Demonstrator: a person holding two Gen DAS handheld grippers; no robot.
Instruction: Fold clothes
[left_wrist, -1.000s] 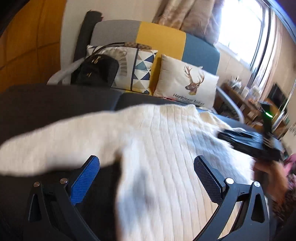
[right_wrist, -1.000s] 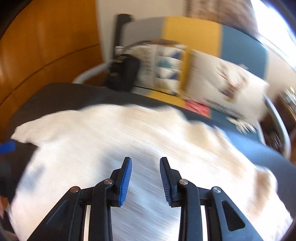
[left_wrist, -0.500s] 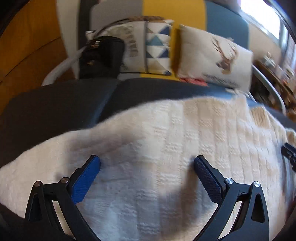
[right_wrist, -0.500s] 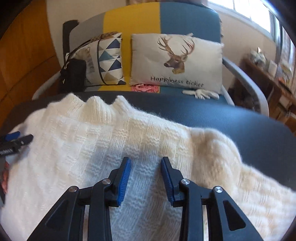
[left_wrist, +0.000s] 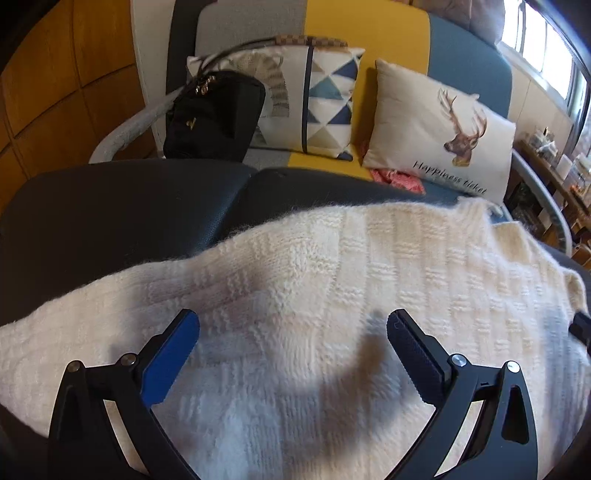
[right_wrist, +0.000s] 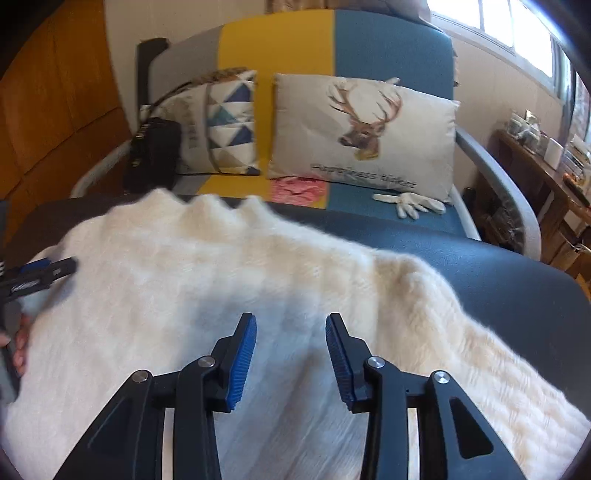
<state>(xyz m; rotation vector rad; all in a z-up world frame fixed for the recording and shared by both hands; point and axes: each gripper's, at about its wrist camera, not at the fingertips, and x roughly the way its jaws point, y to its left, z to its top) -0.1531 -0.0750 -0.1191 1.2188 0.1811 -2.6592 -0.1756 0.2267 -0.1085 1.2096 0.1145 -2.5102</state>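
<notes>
The cream knit sweater (left_wrist: 332, 295) lies spread on the dark cushion (left_wrist: 110, 214). The left gripper (left_wrist: 291, 354) gapes wide; the right gripper (right_wrist: 290, 354), which has just been opening, stands partly apart, nothing between. Pinch an edge, probably the sleeve, through both layers.

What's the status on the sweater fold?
Left gripper open, right gripper open, jaws just widening, nothing gripped. White sweater spread flat, unfolded. Nothing in the way.
</notes>
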